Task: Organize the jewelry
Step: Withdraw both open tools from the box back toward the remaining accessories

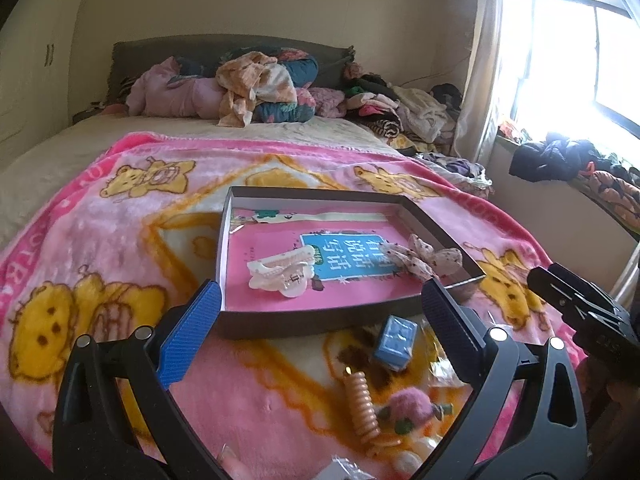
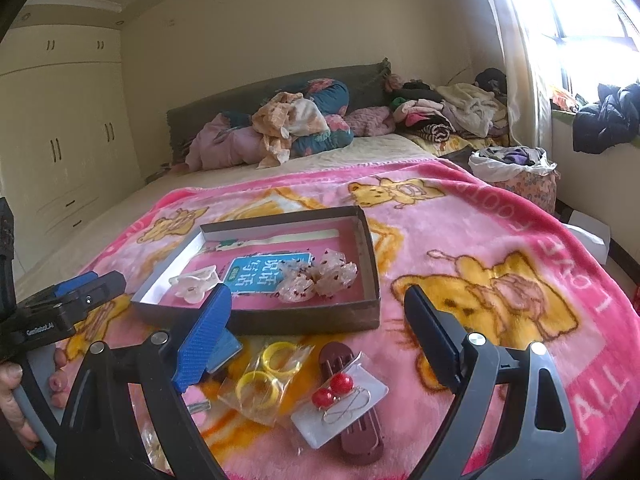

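Here, "GenRobot.AI" on left tongs (image 2: 80,292), both tongs empty, jaws spread.

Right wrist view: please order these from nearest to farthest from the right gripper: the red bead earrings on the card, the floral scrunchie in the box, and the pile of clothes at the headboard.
1. Red bead earrings: on the blanket, just ahead of the open jaws of the right gripper.
2. Floral scrunchie: farther, inside the box, right part.
3. Pile of clothes: farthest, at the headboard.
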